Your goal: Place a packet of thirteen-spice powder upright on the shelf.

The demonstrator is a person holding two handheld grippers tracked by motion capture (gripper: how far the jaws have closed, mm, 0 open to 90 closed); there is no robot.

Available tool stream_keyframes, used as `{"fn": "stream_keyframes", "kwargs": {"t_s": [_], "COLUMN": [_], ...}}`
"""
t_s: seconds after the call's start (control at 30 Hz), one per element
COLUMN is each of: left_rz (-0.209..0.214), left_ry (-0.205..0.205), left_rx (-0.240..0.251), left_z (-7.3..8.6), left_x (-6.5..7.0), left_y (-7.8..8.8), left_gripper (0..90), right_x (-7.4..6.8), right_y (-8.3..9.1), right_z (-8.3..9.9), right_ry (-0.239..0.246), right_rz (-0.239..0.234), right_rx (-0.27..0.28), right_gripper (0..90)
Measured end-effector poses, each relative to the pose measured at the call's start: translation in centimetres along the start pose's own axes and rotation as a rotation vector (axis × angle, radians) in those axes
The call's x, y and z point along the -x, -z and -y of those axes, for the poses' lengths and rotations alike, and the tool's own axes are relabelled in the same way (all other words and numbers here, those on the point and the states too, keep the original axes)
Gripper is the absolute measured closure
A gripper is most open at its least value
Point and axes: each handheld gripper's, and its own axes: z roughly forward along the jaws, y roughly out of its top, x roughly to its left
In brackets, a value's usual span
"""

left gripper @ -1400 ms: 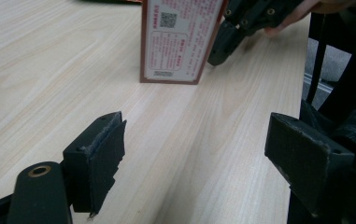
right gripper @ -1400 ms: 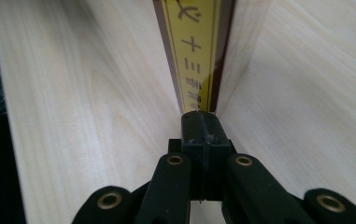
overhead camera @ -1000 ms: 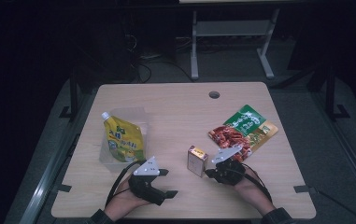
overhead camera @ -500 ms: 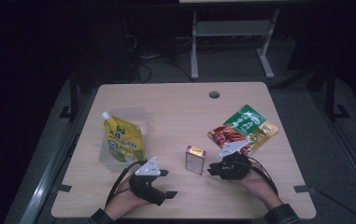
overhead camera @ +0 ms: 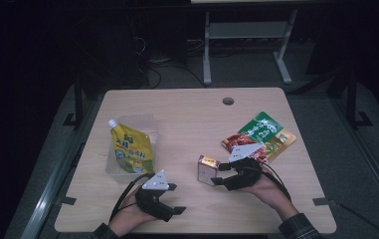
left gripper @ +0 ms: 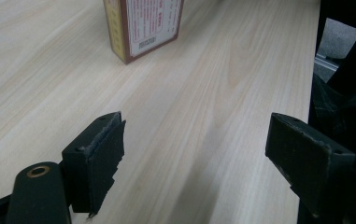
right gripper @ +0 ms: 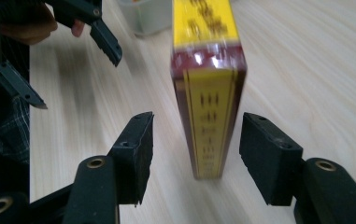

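**Operator:** Report the condition of the right claw (overhead camera: 219, 176) and the position of the small box (overhead camera: 207, 169).

**Inspector:** The small box stands upright on the counter (overhead camera: 187, 119), near its front half and right of centre. In the right gripper view the small box (right gripper: 208, 93) sits between the two jaws with its narrow yellow edge facing the camera. A gap shows on both sides, so the pads do not press on it. The jaws have just been opening, and the right claw (right gripper: 194, 154) is released, not gripping.

**Operator:** Report the condition of the left claw (overhead camera: 177, 199).

**Inspector:** The left claw rests low over the counter near the front edge, left of the box and apart from it. In the left gripper view its jaws stand wide apart with bare counter (left gripper: 203, 93) between them; the left claw (left gripper: 194, 149) holds nothing. The small box (left gripper: 143, 25) shows farther off, its printed label side toward that camera.

**Operator:** List the other items on the counter.

**Inspector:** A yellow spouted pouch (overhead camera: 130, 149) leans in a clear container (overhead camera: 149, 124) at the left side. A green and red snack packet (overhead camera: 259, 137) lies flat at the right, just behind the right hand (overhead camera: 266, 186). A round cable hole (overhead camera: 228, 101) sits near the far edge.
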Motion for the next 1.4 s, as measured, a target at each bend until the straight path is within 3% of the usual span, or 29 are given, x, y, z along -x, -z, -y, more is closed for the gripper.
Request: {"fn": "stream_keyframes", "kwargs": {"t_s": [0.27,0.4,0.5,0.73,1.23,1.4], "left_rz": [-0.031,-0.046,-0.048,-0.032,-0.028,-0.015], "left_ry": [-0.004,0.007,0.002,-0.016,-0.019,-0.019], "left_rx": [-0.018,-0.029,-0.039,-0.049,-0.064,-0.054], "left_z": [0.9,1.3,1.3,1.1,1.0,1.0], "left_x": [0.2,0.5,0.5,0.7,0.7,0.8], "left_y": [0.7,1.0,1.0,0.7,0.4,0.2], "left_gripper": [18.9,18.9,18.9,18.9,17.3,17.3], "right_x": [0.1,0.2,0.2,0.2,1.3,1.9], "right_y": [-0.2,0.0,0.1,-0.1,-1.1,-1.6], "right_z": [-1.2,-1.6,-1.8,-2.1,-5.3,-7.3], "right_ry": [0.026,0.042,0.058,0.064,0.094,0.141], "right_rz": [0.004,0.020,0.035,0.045,0.035,0.031], "right_rx": [0.009,0.017,0.016,0.015,0.026,0.046], "right_gripper": [48.9,62.8,66.3,66.8,67.0,67.1]}}
